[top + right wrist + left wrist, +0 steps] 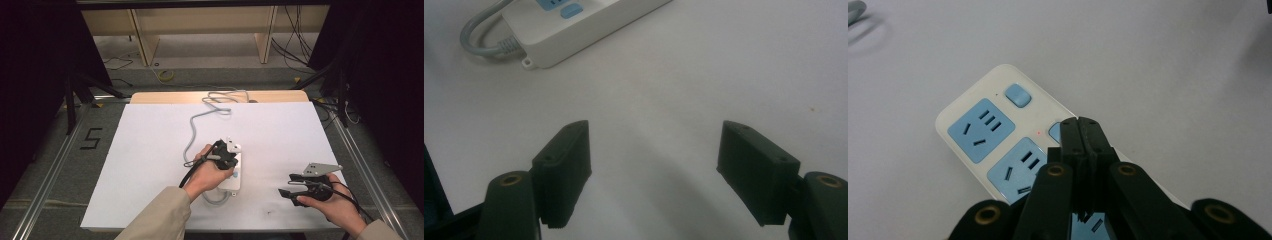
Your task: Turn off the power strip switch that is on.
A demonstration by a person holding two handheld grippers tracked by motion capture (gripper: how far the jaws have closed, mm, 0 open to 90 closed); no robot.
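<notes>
A white power strip (231,183) with blue sockets lies near the middle of the white table top (150,150). Its grey cable (192,130) runs to the far edge. My left gripper (227,152) is over the strip, its jaws shut with nothing between them. In the left gripper view, my left gripper (1083,125) has its tips over a blue button that they partly hide; I cannot tell whether they touch it. A second blue button (1018,95) and a socket (980,129) show clearly. My right gripper (285,184) sits at the near right, open and empty, right of the power strip (589,25).
The strip's cable loops at its near end (479,35) and coils at the table's far edge (220,97). A wooden board (165,96) edges the back. Metal frame rails (50,170) flank the table. Loose cables lie on the floor behind (295,45).
</notes>
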